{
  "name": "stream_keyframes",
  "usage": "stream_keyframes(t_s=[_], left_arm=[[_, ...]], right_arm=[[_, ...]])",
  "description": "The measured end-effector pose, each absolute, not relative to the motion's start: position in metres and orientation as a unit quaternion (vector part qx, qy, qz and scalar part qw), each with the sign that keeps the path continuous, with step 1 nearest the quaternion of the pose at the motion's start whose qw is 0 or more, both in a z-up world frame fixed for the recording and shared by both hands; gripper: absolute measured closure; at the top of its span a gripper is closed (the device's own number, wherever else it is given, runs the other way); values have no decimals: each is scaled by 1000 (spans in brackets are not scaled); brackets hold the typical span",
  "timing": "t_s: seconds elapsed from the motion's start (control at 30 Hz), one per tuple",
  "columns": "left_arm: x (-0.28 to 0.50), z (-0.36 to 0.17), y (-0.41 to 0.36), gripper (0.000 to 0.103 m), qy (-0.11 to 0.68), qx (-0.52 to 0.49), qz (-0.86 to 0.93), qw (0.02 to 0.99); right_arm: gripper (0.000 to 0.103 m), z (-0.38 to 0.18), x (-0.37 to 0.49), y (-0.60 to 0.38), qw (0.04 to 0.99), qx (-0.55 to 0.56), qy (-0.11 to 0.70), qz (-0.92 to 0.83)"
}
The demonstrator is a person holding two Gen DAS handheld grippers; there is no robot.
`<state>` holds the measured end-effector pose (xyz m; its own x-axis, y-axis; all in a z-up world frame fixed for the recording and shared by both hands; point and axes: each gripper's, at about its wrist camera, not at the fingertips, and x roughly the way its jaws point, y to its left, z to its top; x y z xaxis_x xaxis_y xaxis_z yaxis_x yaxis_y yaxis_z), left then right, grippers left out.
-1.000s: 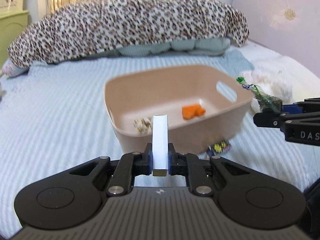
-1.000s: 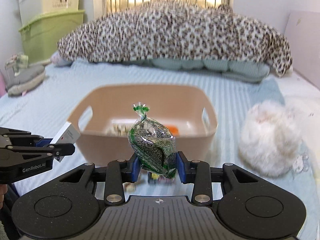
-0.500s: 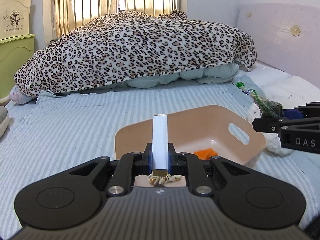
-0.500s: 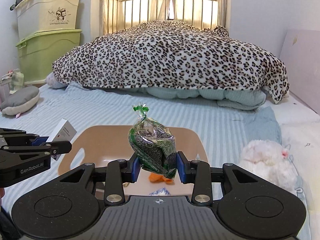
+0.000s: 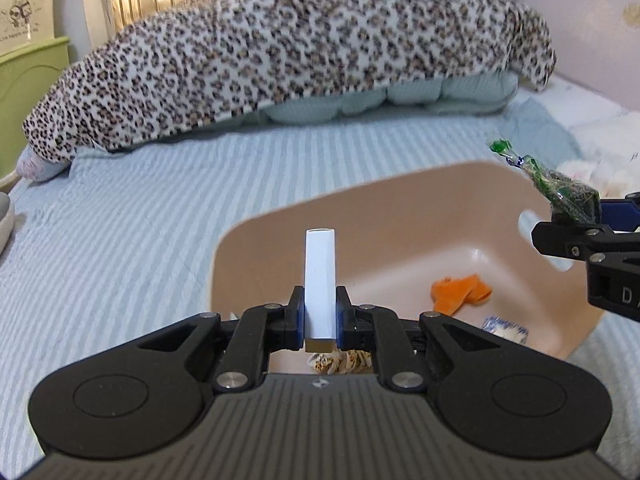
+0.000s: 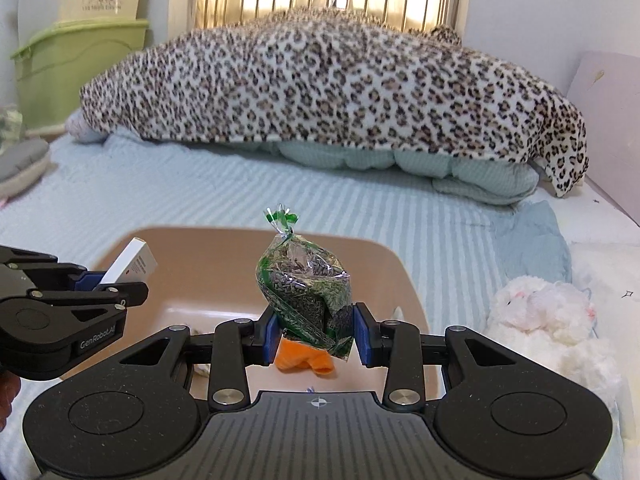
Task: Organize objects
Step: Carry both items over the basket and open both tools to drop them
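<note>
Both grippers over the tan bin [image 5: 256, 240] on the bed [image 5: 120, 220]: left gripper [image 5: 319, 322] clamped on an upright white box [image 5: 320, 280], right gripper [image 6: 314, 334] clamped on a green bag [image 6: 306, 292], orange cloth [image 5: 460, 292] and a striped item [image 5: 340, 360] already inside.

The bin [image 5: 256, 240] sits on the bed [image 5: 120, 240], with the blanket [image 5: 280, 52] heaped behind it. In the bin lie a cloth [image 5: 460, 290], a wrapped piece [image 5: 504, 326] just before it, and a toy [image 5: 340, 360] at the near wall. A plush [image 6: 548, 312] lies right of the bin. Above the bin, the box [image 5: 319, 284] is left of the bag [image 6: 308, 296]
</note>
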<state>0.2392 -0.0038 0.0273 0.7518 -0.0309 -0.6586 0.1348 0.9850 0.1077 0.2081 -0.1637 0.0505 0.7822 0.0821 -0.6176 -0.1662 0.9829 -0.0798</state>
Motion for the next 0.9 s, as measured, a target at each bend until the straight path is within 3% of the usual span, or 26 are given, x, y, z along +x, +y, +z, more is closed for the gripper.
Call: stream_keyframes(t_s=[0.3, 0.4, 0.43, 0.5, 0.57, 0.9], left_arm=[[256, -9, -6, 87, 406, 83, -46, 909], [254, -11, -5, 86, 409, 79, -39, 908], [252, -9, -4, 83, 405, 75, -41, 910], [248, -1, -3, 48, 401, 66, -44, 912], [240, 9, -2, 32, 389, 58, -37, 919], [195, 52, -1, 28, 358, 52, -43, 931]], right_arm=[[67, 11, 230, -152, 918, -99, 379, 60], [56, 6, 231, -151, 913, -102, 390, 62], [54, 7, 228, -151, 914, -101, 387, 64], [46, 12, 223, -151, 918, -107, 377, 64], [42, 20, 215, -152, 923, -113, 363, 60], [25, 59, 165, -179, 933, -85, 344, 58]])
